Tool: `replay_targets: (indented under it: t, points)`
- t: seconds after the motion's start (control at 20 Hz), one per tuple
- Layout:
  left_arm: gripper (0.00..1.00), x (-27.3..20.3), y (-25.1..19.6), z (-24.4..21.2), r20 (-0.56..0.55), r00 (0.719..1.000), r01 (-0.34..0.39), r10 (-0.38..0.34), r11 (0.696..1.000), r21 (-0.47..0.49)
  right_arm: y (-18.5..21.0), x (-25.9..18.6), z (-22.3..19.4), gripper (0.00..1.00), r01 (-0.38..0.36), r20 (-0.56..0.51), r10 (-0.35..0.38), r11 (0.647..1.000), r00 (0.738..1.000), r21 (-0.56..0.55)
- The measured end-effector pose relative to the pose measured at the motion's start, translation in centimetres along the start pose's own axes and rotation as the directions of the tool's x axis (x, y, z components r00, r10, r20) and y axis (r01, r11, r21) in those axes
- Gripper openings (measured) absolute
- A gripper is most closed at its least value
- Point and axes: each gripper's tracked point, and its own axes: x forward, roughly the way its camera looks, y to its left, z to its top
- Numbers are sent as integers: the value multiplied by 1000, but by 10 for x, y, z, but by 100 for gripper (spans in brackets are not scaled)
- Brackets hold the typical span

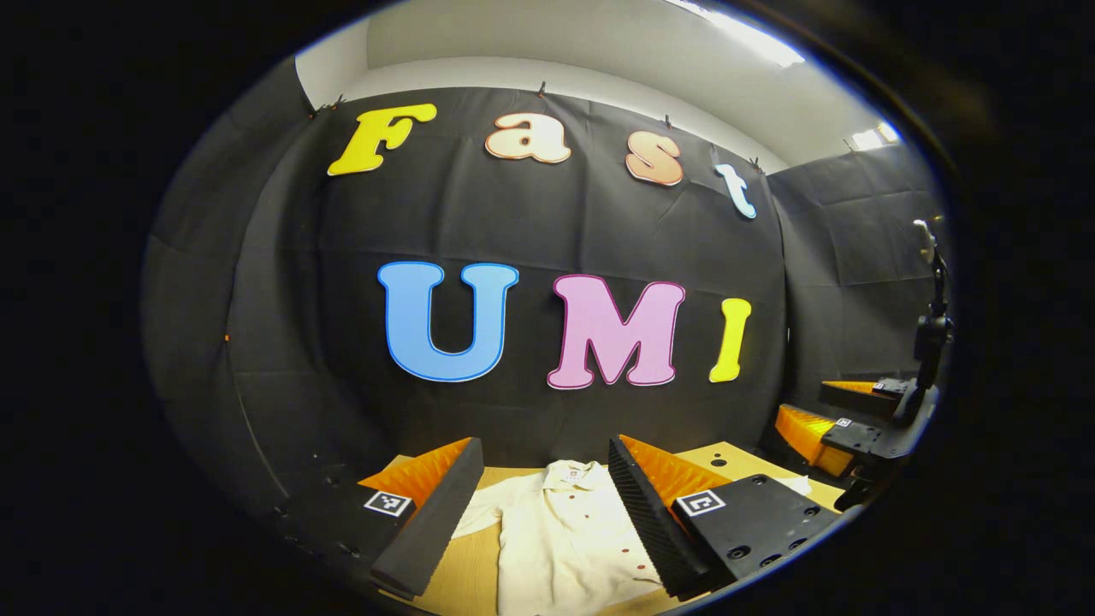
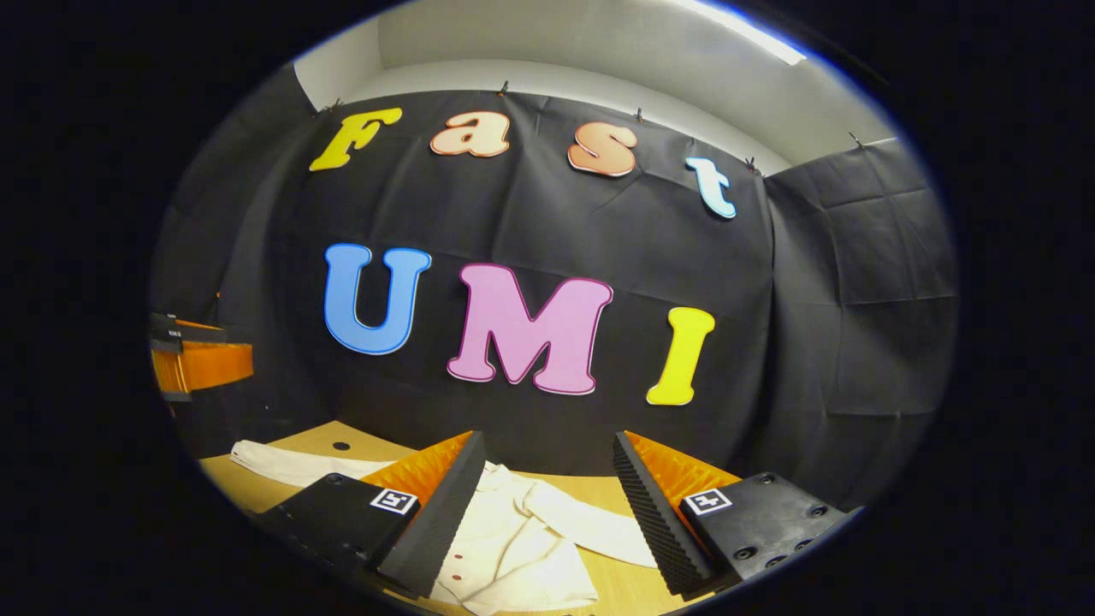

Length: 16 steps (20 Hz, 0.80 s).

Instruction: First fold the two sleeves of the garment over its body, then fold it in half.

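While both claws hang above the desk with nothing between their fingers, the first sleeve fold is not yet begun, judging by how the cloth lies.

Near, left gripper view: left claw (image 1: 539, 513) at bottom centre, jaws spread wide, holding nothing. Between them, the cream garment (image 1: 560, 539), buttoned front up, collar toward the far edge of the desk (image 1: 466, 582). One sleeve runs off to lower left, behind the left finger.

Near, right gripper view: right claw (image 2: 543, 513) likewise wide open and empty. Garment (image 2: 513, 539) at bottom centre; one sleeve (image 2: 590, 526) angles out toward lower right, the other sleeve (image 2: 291, 464) lies stretched across the desk (image 2: 616, 573) at lower left.

Farther, left gripper view: the right claw (image 1: 843, 432) at right edge, well apart from the shirt. Beyond, the booth wall.

Judgement on the step: each claw should come down near a cuff, pinch only the sleeve layer, lift it barely, and carry it across the chest so it lands flat. Grabbing body fabric along with the sleeve would drag the shirt askew. Thin cloth, likely to slip from a shallow pinch.
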Motion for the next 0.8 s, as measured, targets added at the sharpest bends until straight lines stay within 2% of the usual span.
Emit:
replay_targets:
  t: [0.25, 0.45, 0.7, 0.8]
  points:
    - [96, 7, 0, -10, -28, 999, -24, 24, 1000, 0, -30, 51, -42, 96, 32, -86, -33, 999, 996, -14]
    - [96, 16, 3, -14, -44, 997, -65, 65, 998, 2, -69, 94, -79, 96, 90, -130, -90, 996, 987, -9]
    - [96, 36, -3, -33, -91, 990, -107, 106, 994, 4, -124, 137, -144, 97, 143, -222, -148, 989, 964, -36]
    - [96, 45, -8, -41, -112, 986, -124, 124, 992, 3, -151, 148, -171, 97, 183, -264, -187, 982, 946, -41]
